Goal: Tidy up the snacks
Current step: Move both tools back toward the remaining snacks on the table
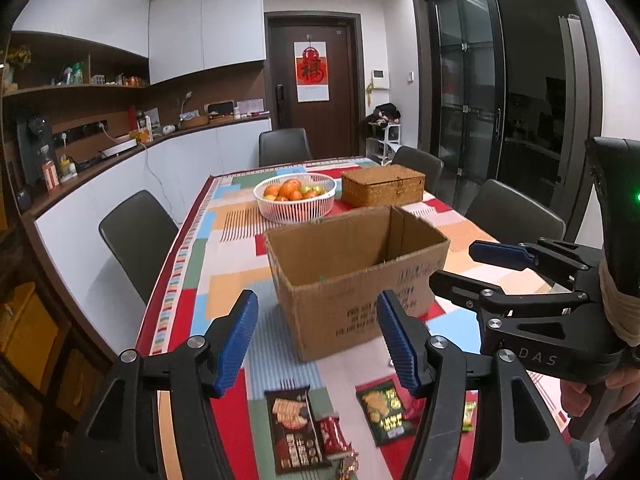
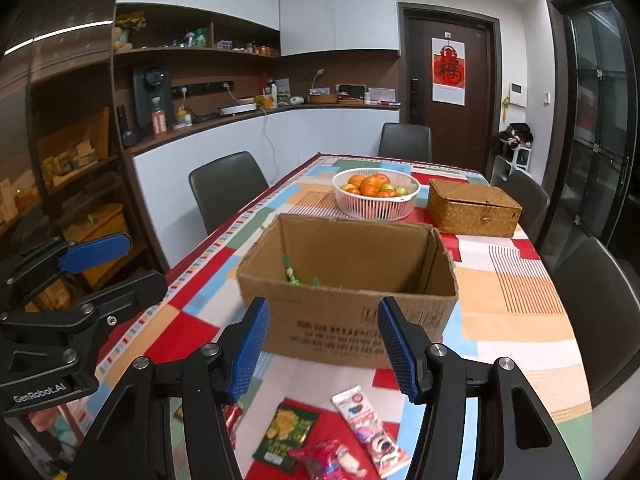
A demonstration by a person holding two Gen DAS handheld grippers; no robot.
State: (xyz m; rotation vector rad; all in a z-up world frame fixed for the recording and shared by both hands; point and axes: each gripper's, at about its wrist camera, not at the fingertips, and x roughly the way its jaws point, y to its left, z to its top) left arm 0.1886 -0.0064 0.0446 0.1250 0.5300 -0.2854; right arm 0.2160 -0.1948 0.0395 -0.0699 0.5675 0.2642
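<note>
An open cardboard box [image 1: 352, 280] [image 2: 348, 280] stands mid-table, with a green wrapper [image 2: 291, 274] lying inside it. Loose snacks lie in front of the box: a dark packet [image 1: 294, 426], a small red packet [image 1: 334, 434], a green packet [image 1: 386, 408] [image 2: 286, 432], a white-and-pink bar [image 2: 370, 426] and a pink wrapped sweet [image 2: 328, 460]. My left gripper [image 1: 318, 344] hovers open above the snacks, nothing between its blue pads. My right gripper [image 2: 324, 350] is likewise open and empty; it also shows at the right of the left wrist view [image 1: 464, 268].
A white basket of fruit [image 1: 295, 197] [image 2: 376, 192] and a lidded wicker box [image 1: 383, 190] [image 2: 474, 208] sit beyond the cardboard box on the patchwork tablecloth [image 1: 224, 248]. Dark chairs [image 1: 138, 236] ring the table. A counter and shelves run along the left wall.
</note>
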